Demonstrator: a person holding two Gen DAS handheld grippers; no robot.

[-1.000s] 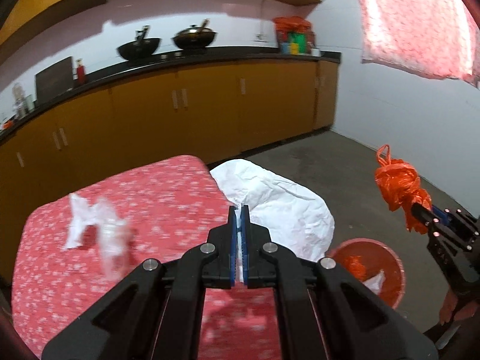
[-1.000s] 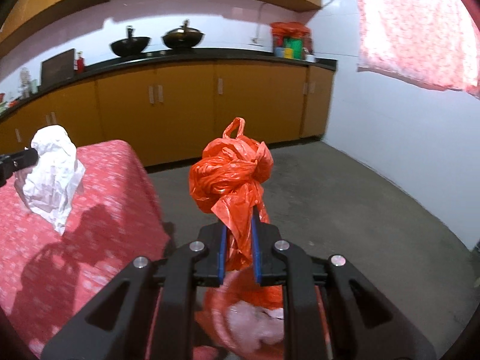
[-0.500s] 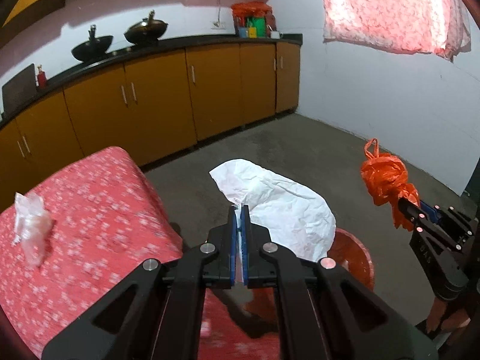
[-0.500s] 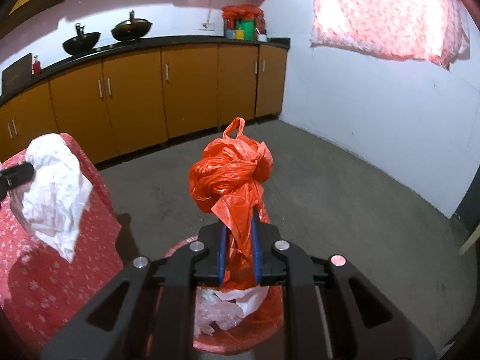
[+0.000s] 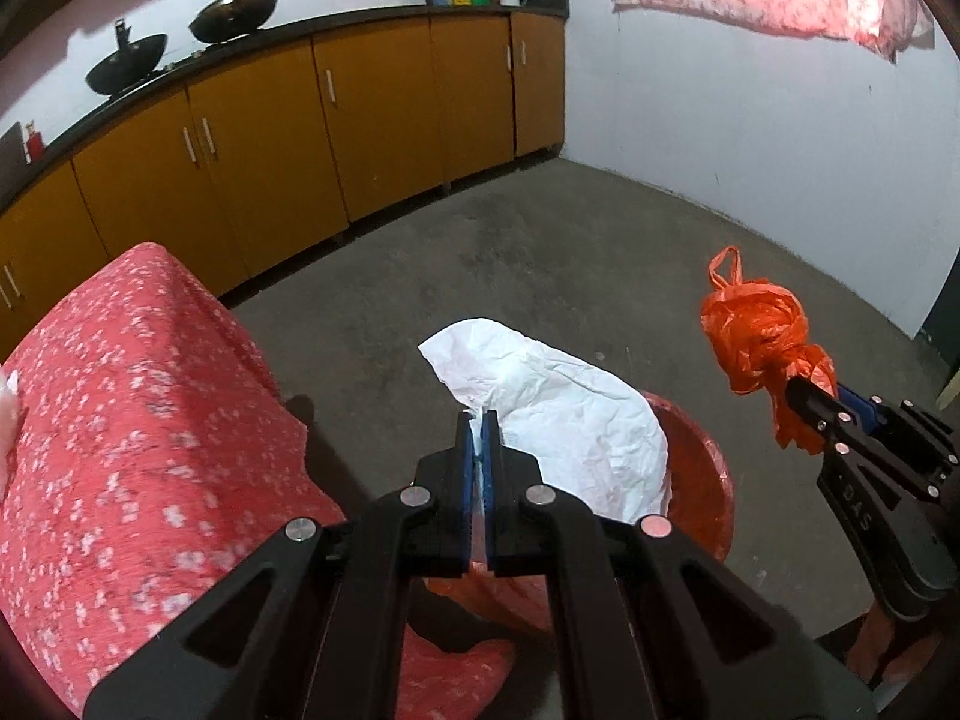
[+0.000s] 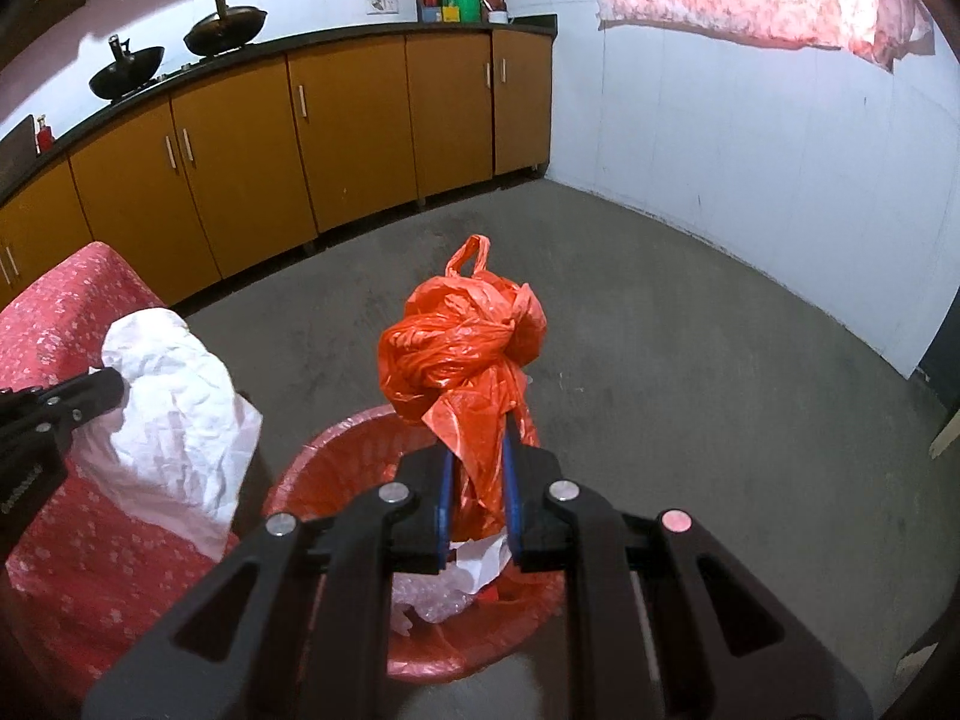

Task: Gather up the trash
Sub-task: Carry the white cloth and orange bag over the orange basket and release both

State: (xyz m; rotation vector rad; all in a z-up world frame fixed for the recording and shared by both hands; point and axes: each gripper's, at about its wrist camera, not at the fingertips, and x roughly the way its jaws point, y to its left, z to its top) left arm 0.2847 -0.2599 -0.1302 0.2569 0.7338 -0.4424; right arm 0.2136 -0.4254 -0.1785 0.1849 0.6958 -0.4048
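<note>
My left gripper (image 5: pixel 478 420) is shut on a crumpled white paper (image 5: pixel 564 414), which hangs over the near rim of a red bin (image 5: pixel 714 480) lined with red plastic. In the right wrist view the same white paper (image 6: pixel 174 420) hangs at the left, beside the bin (image 6: pixel 336 480). My right gripper (image 6: pixel 477 456) is shut on a knotted orange plastic bag (image 6: pixel 462 348), held above the bin's opening. In the left wrist view the orange bag (image 5: pixel 756 336) and the right gripper (image 5: pixel 798 390) show at the right. White and clear scraps (image 6: pixel 444 582) lie inside the bin.
A table with a red flowered cloth (image 5: pixel 132 420) stands left of the bin, a white scrap (image 5: pixel 7 414) at its left edge. Brown cabinets (image 5: pixel 360 102) with woks (image 5: pixel 240 0) run along the back wall. Grey concrete floor (image 6: pixel 690 360) stretches to the right; a white wall lies beyond.
Both grippers swung right and down, from over the table to the red bin. The white paper now hangs at the bin's rim and the orange bag over its opening. Both grips are unchanged.
</note>
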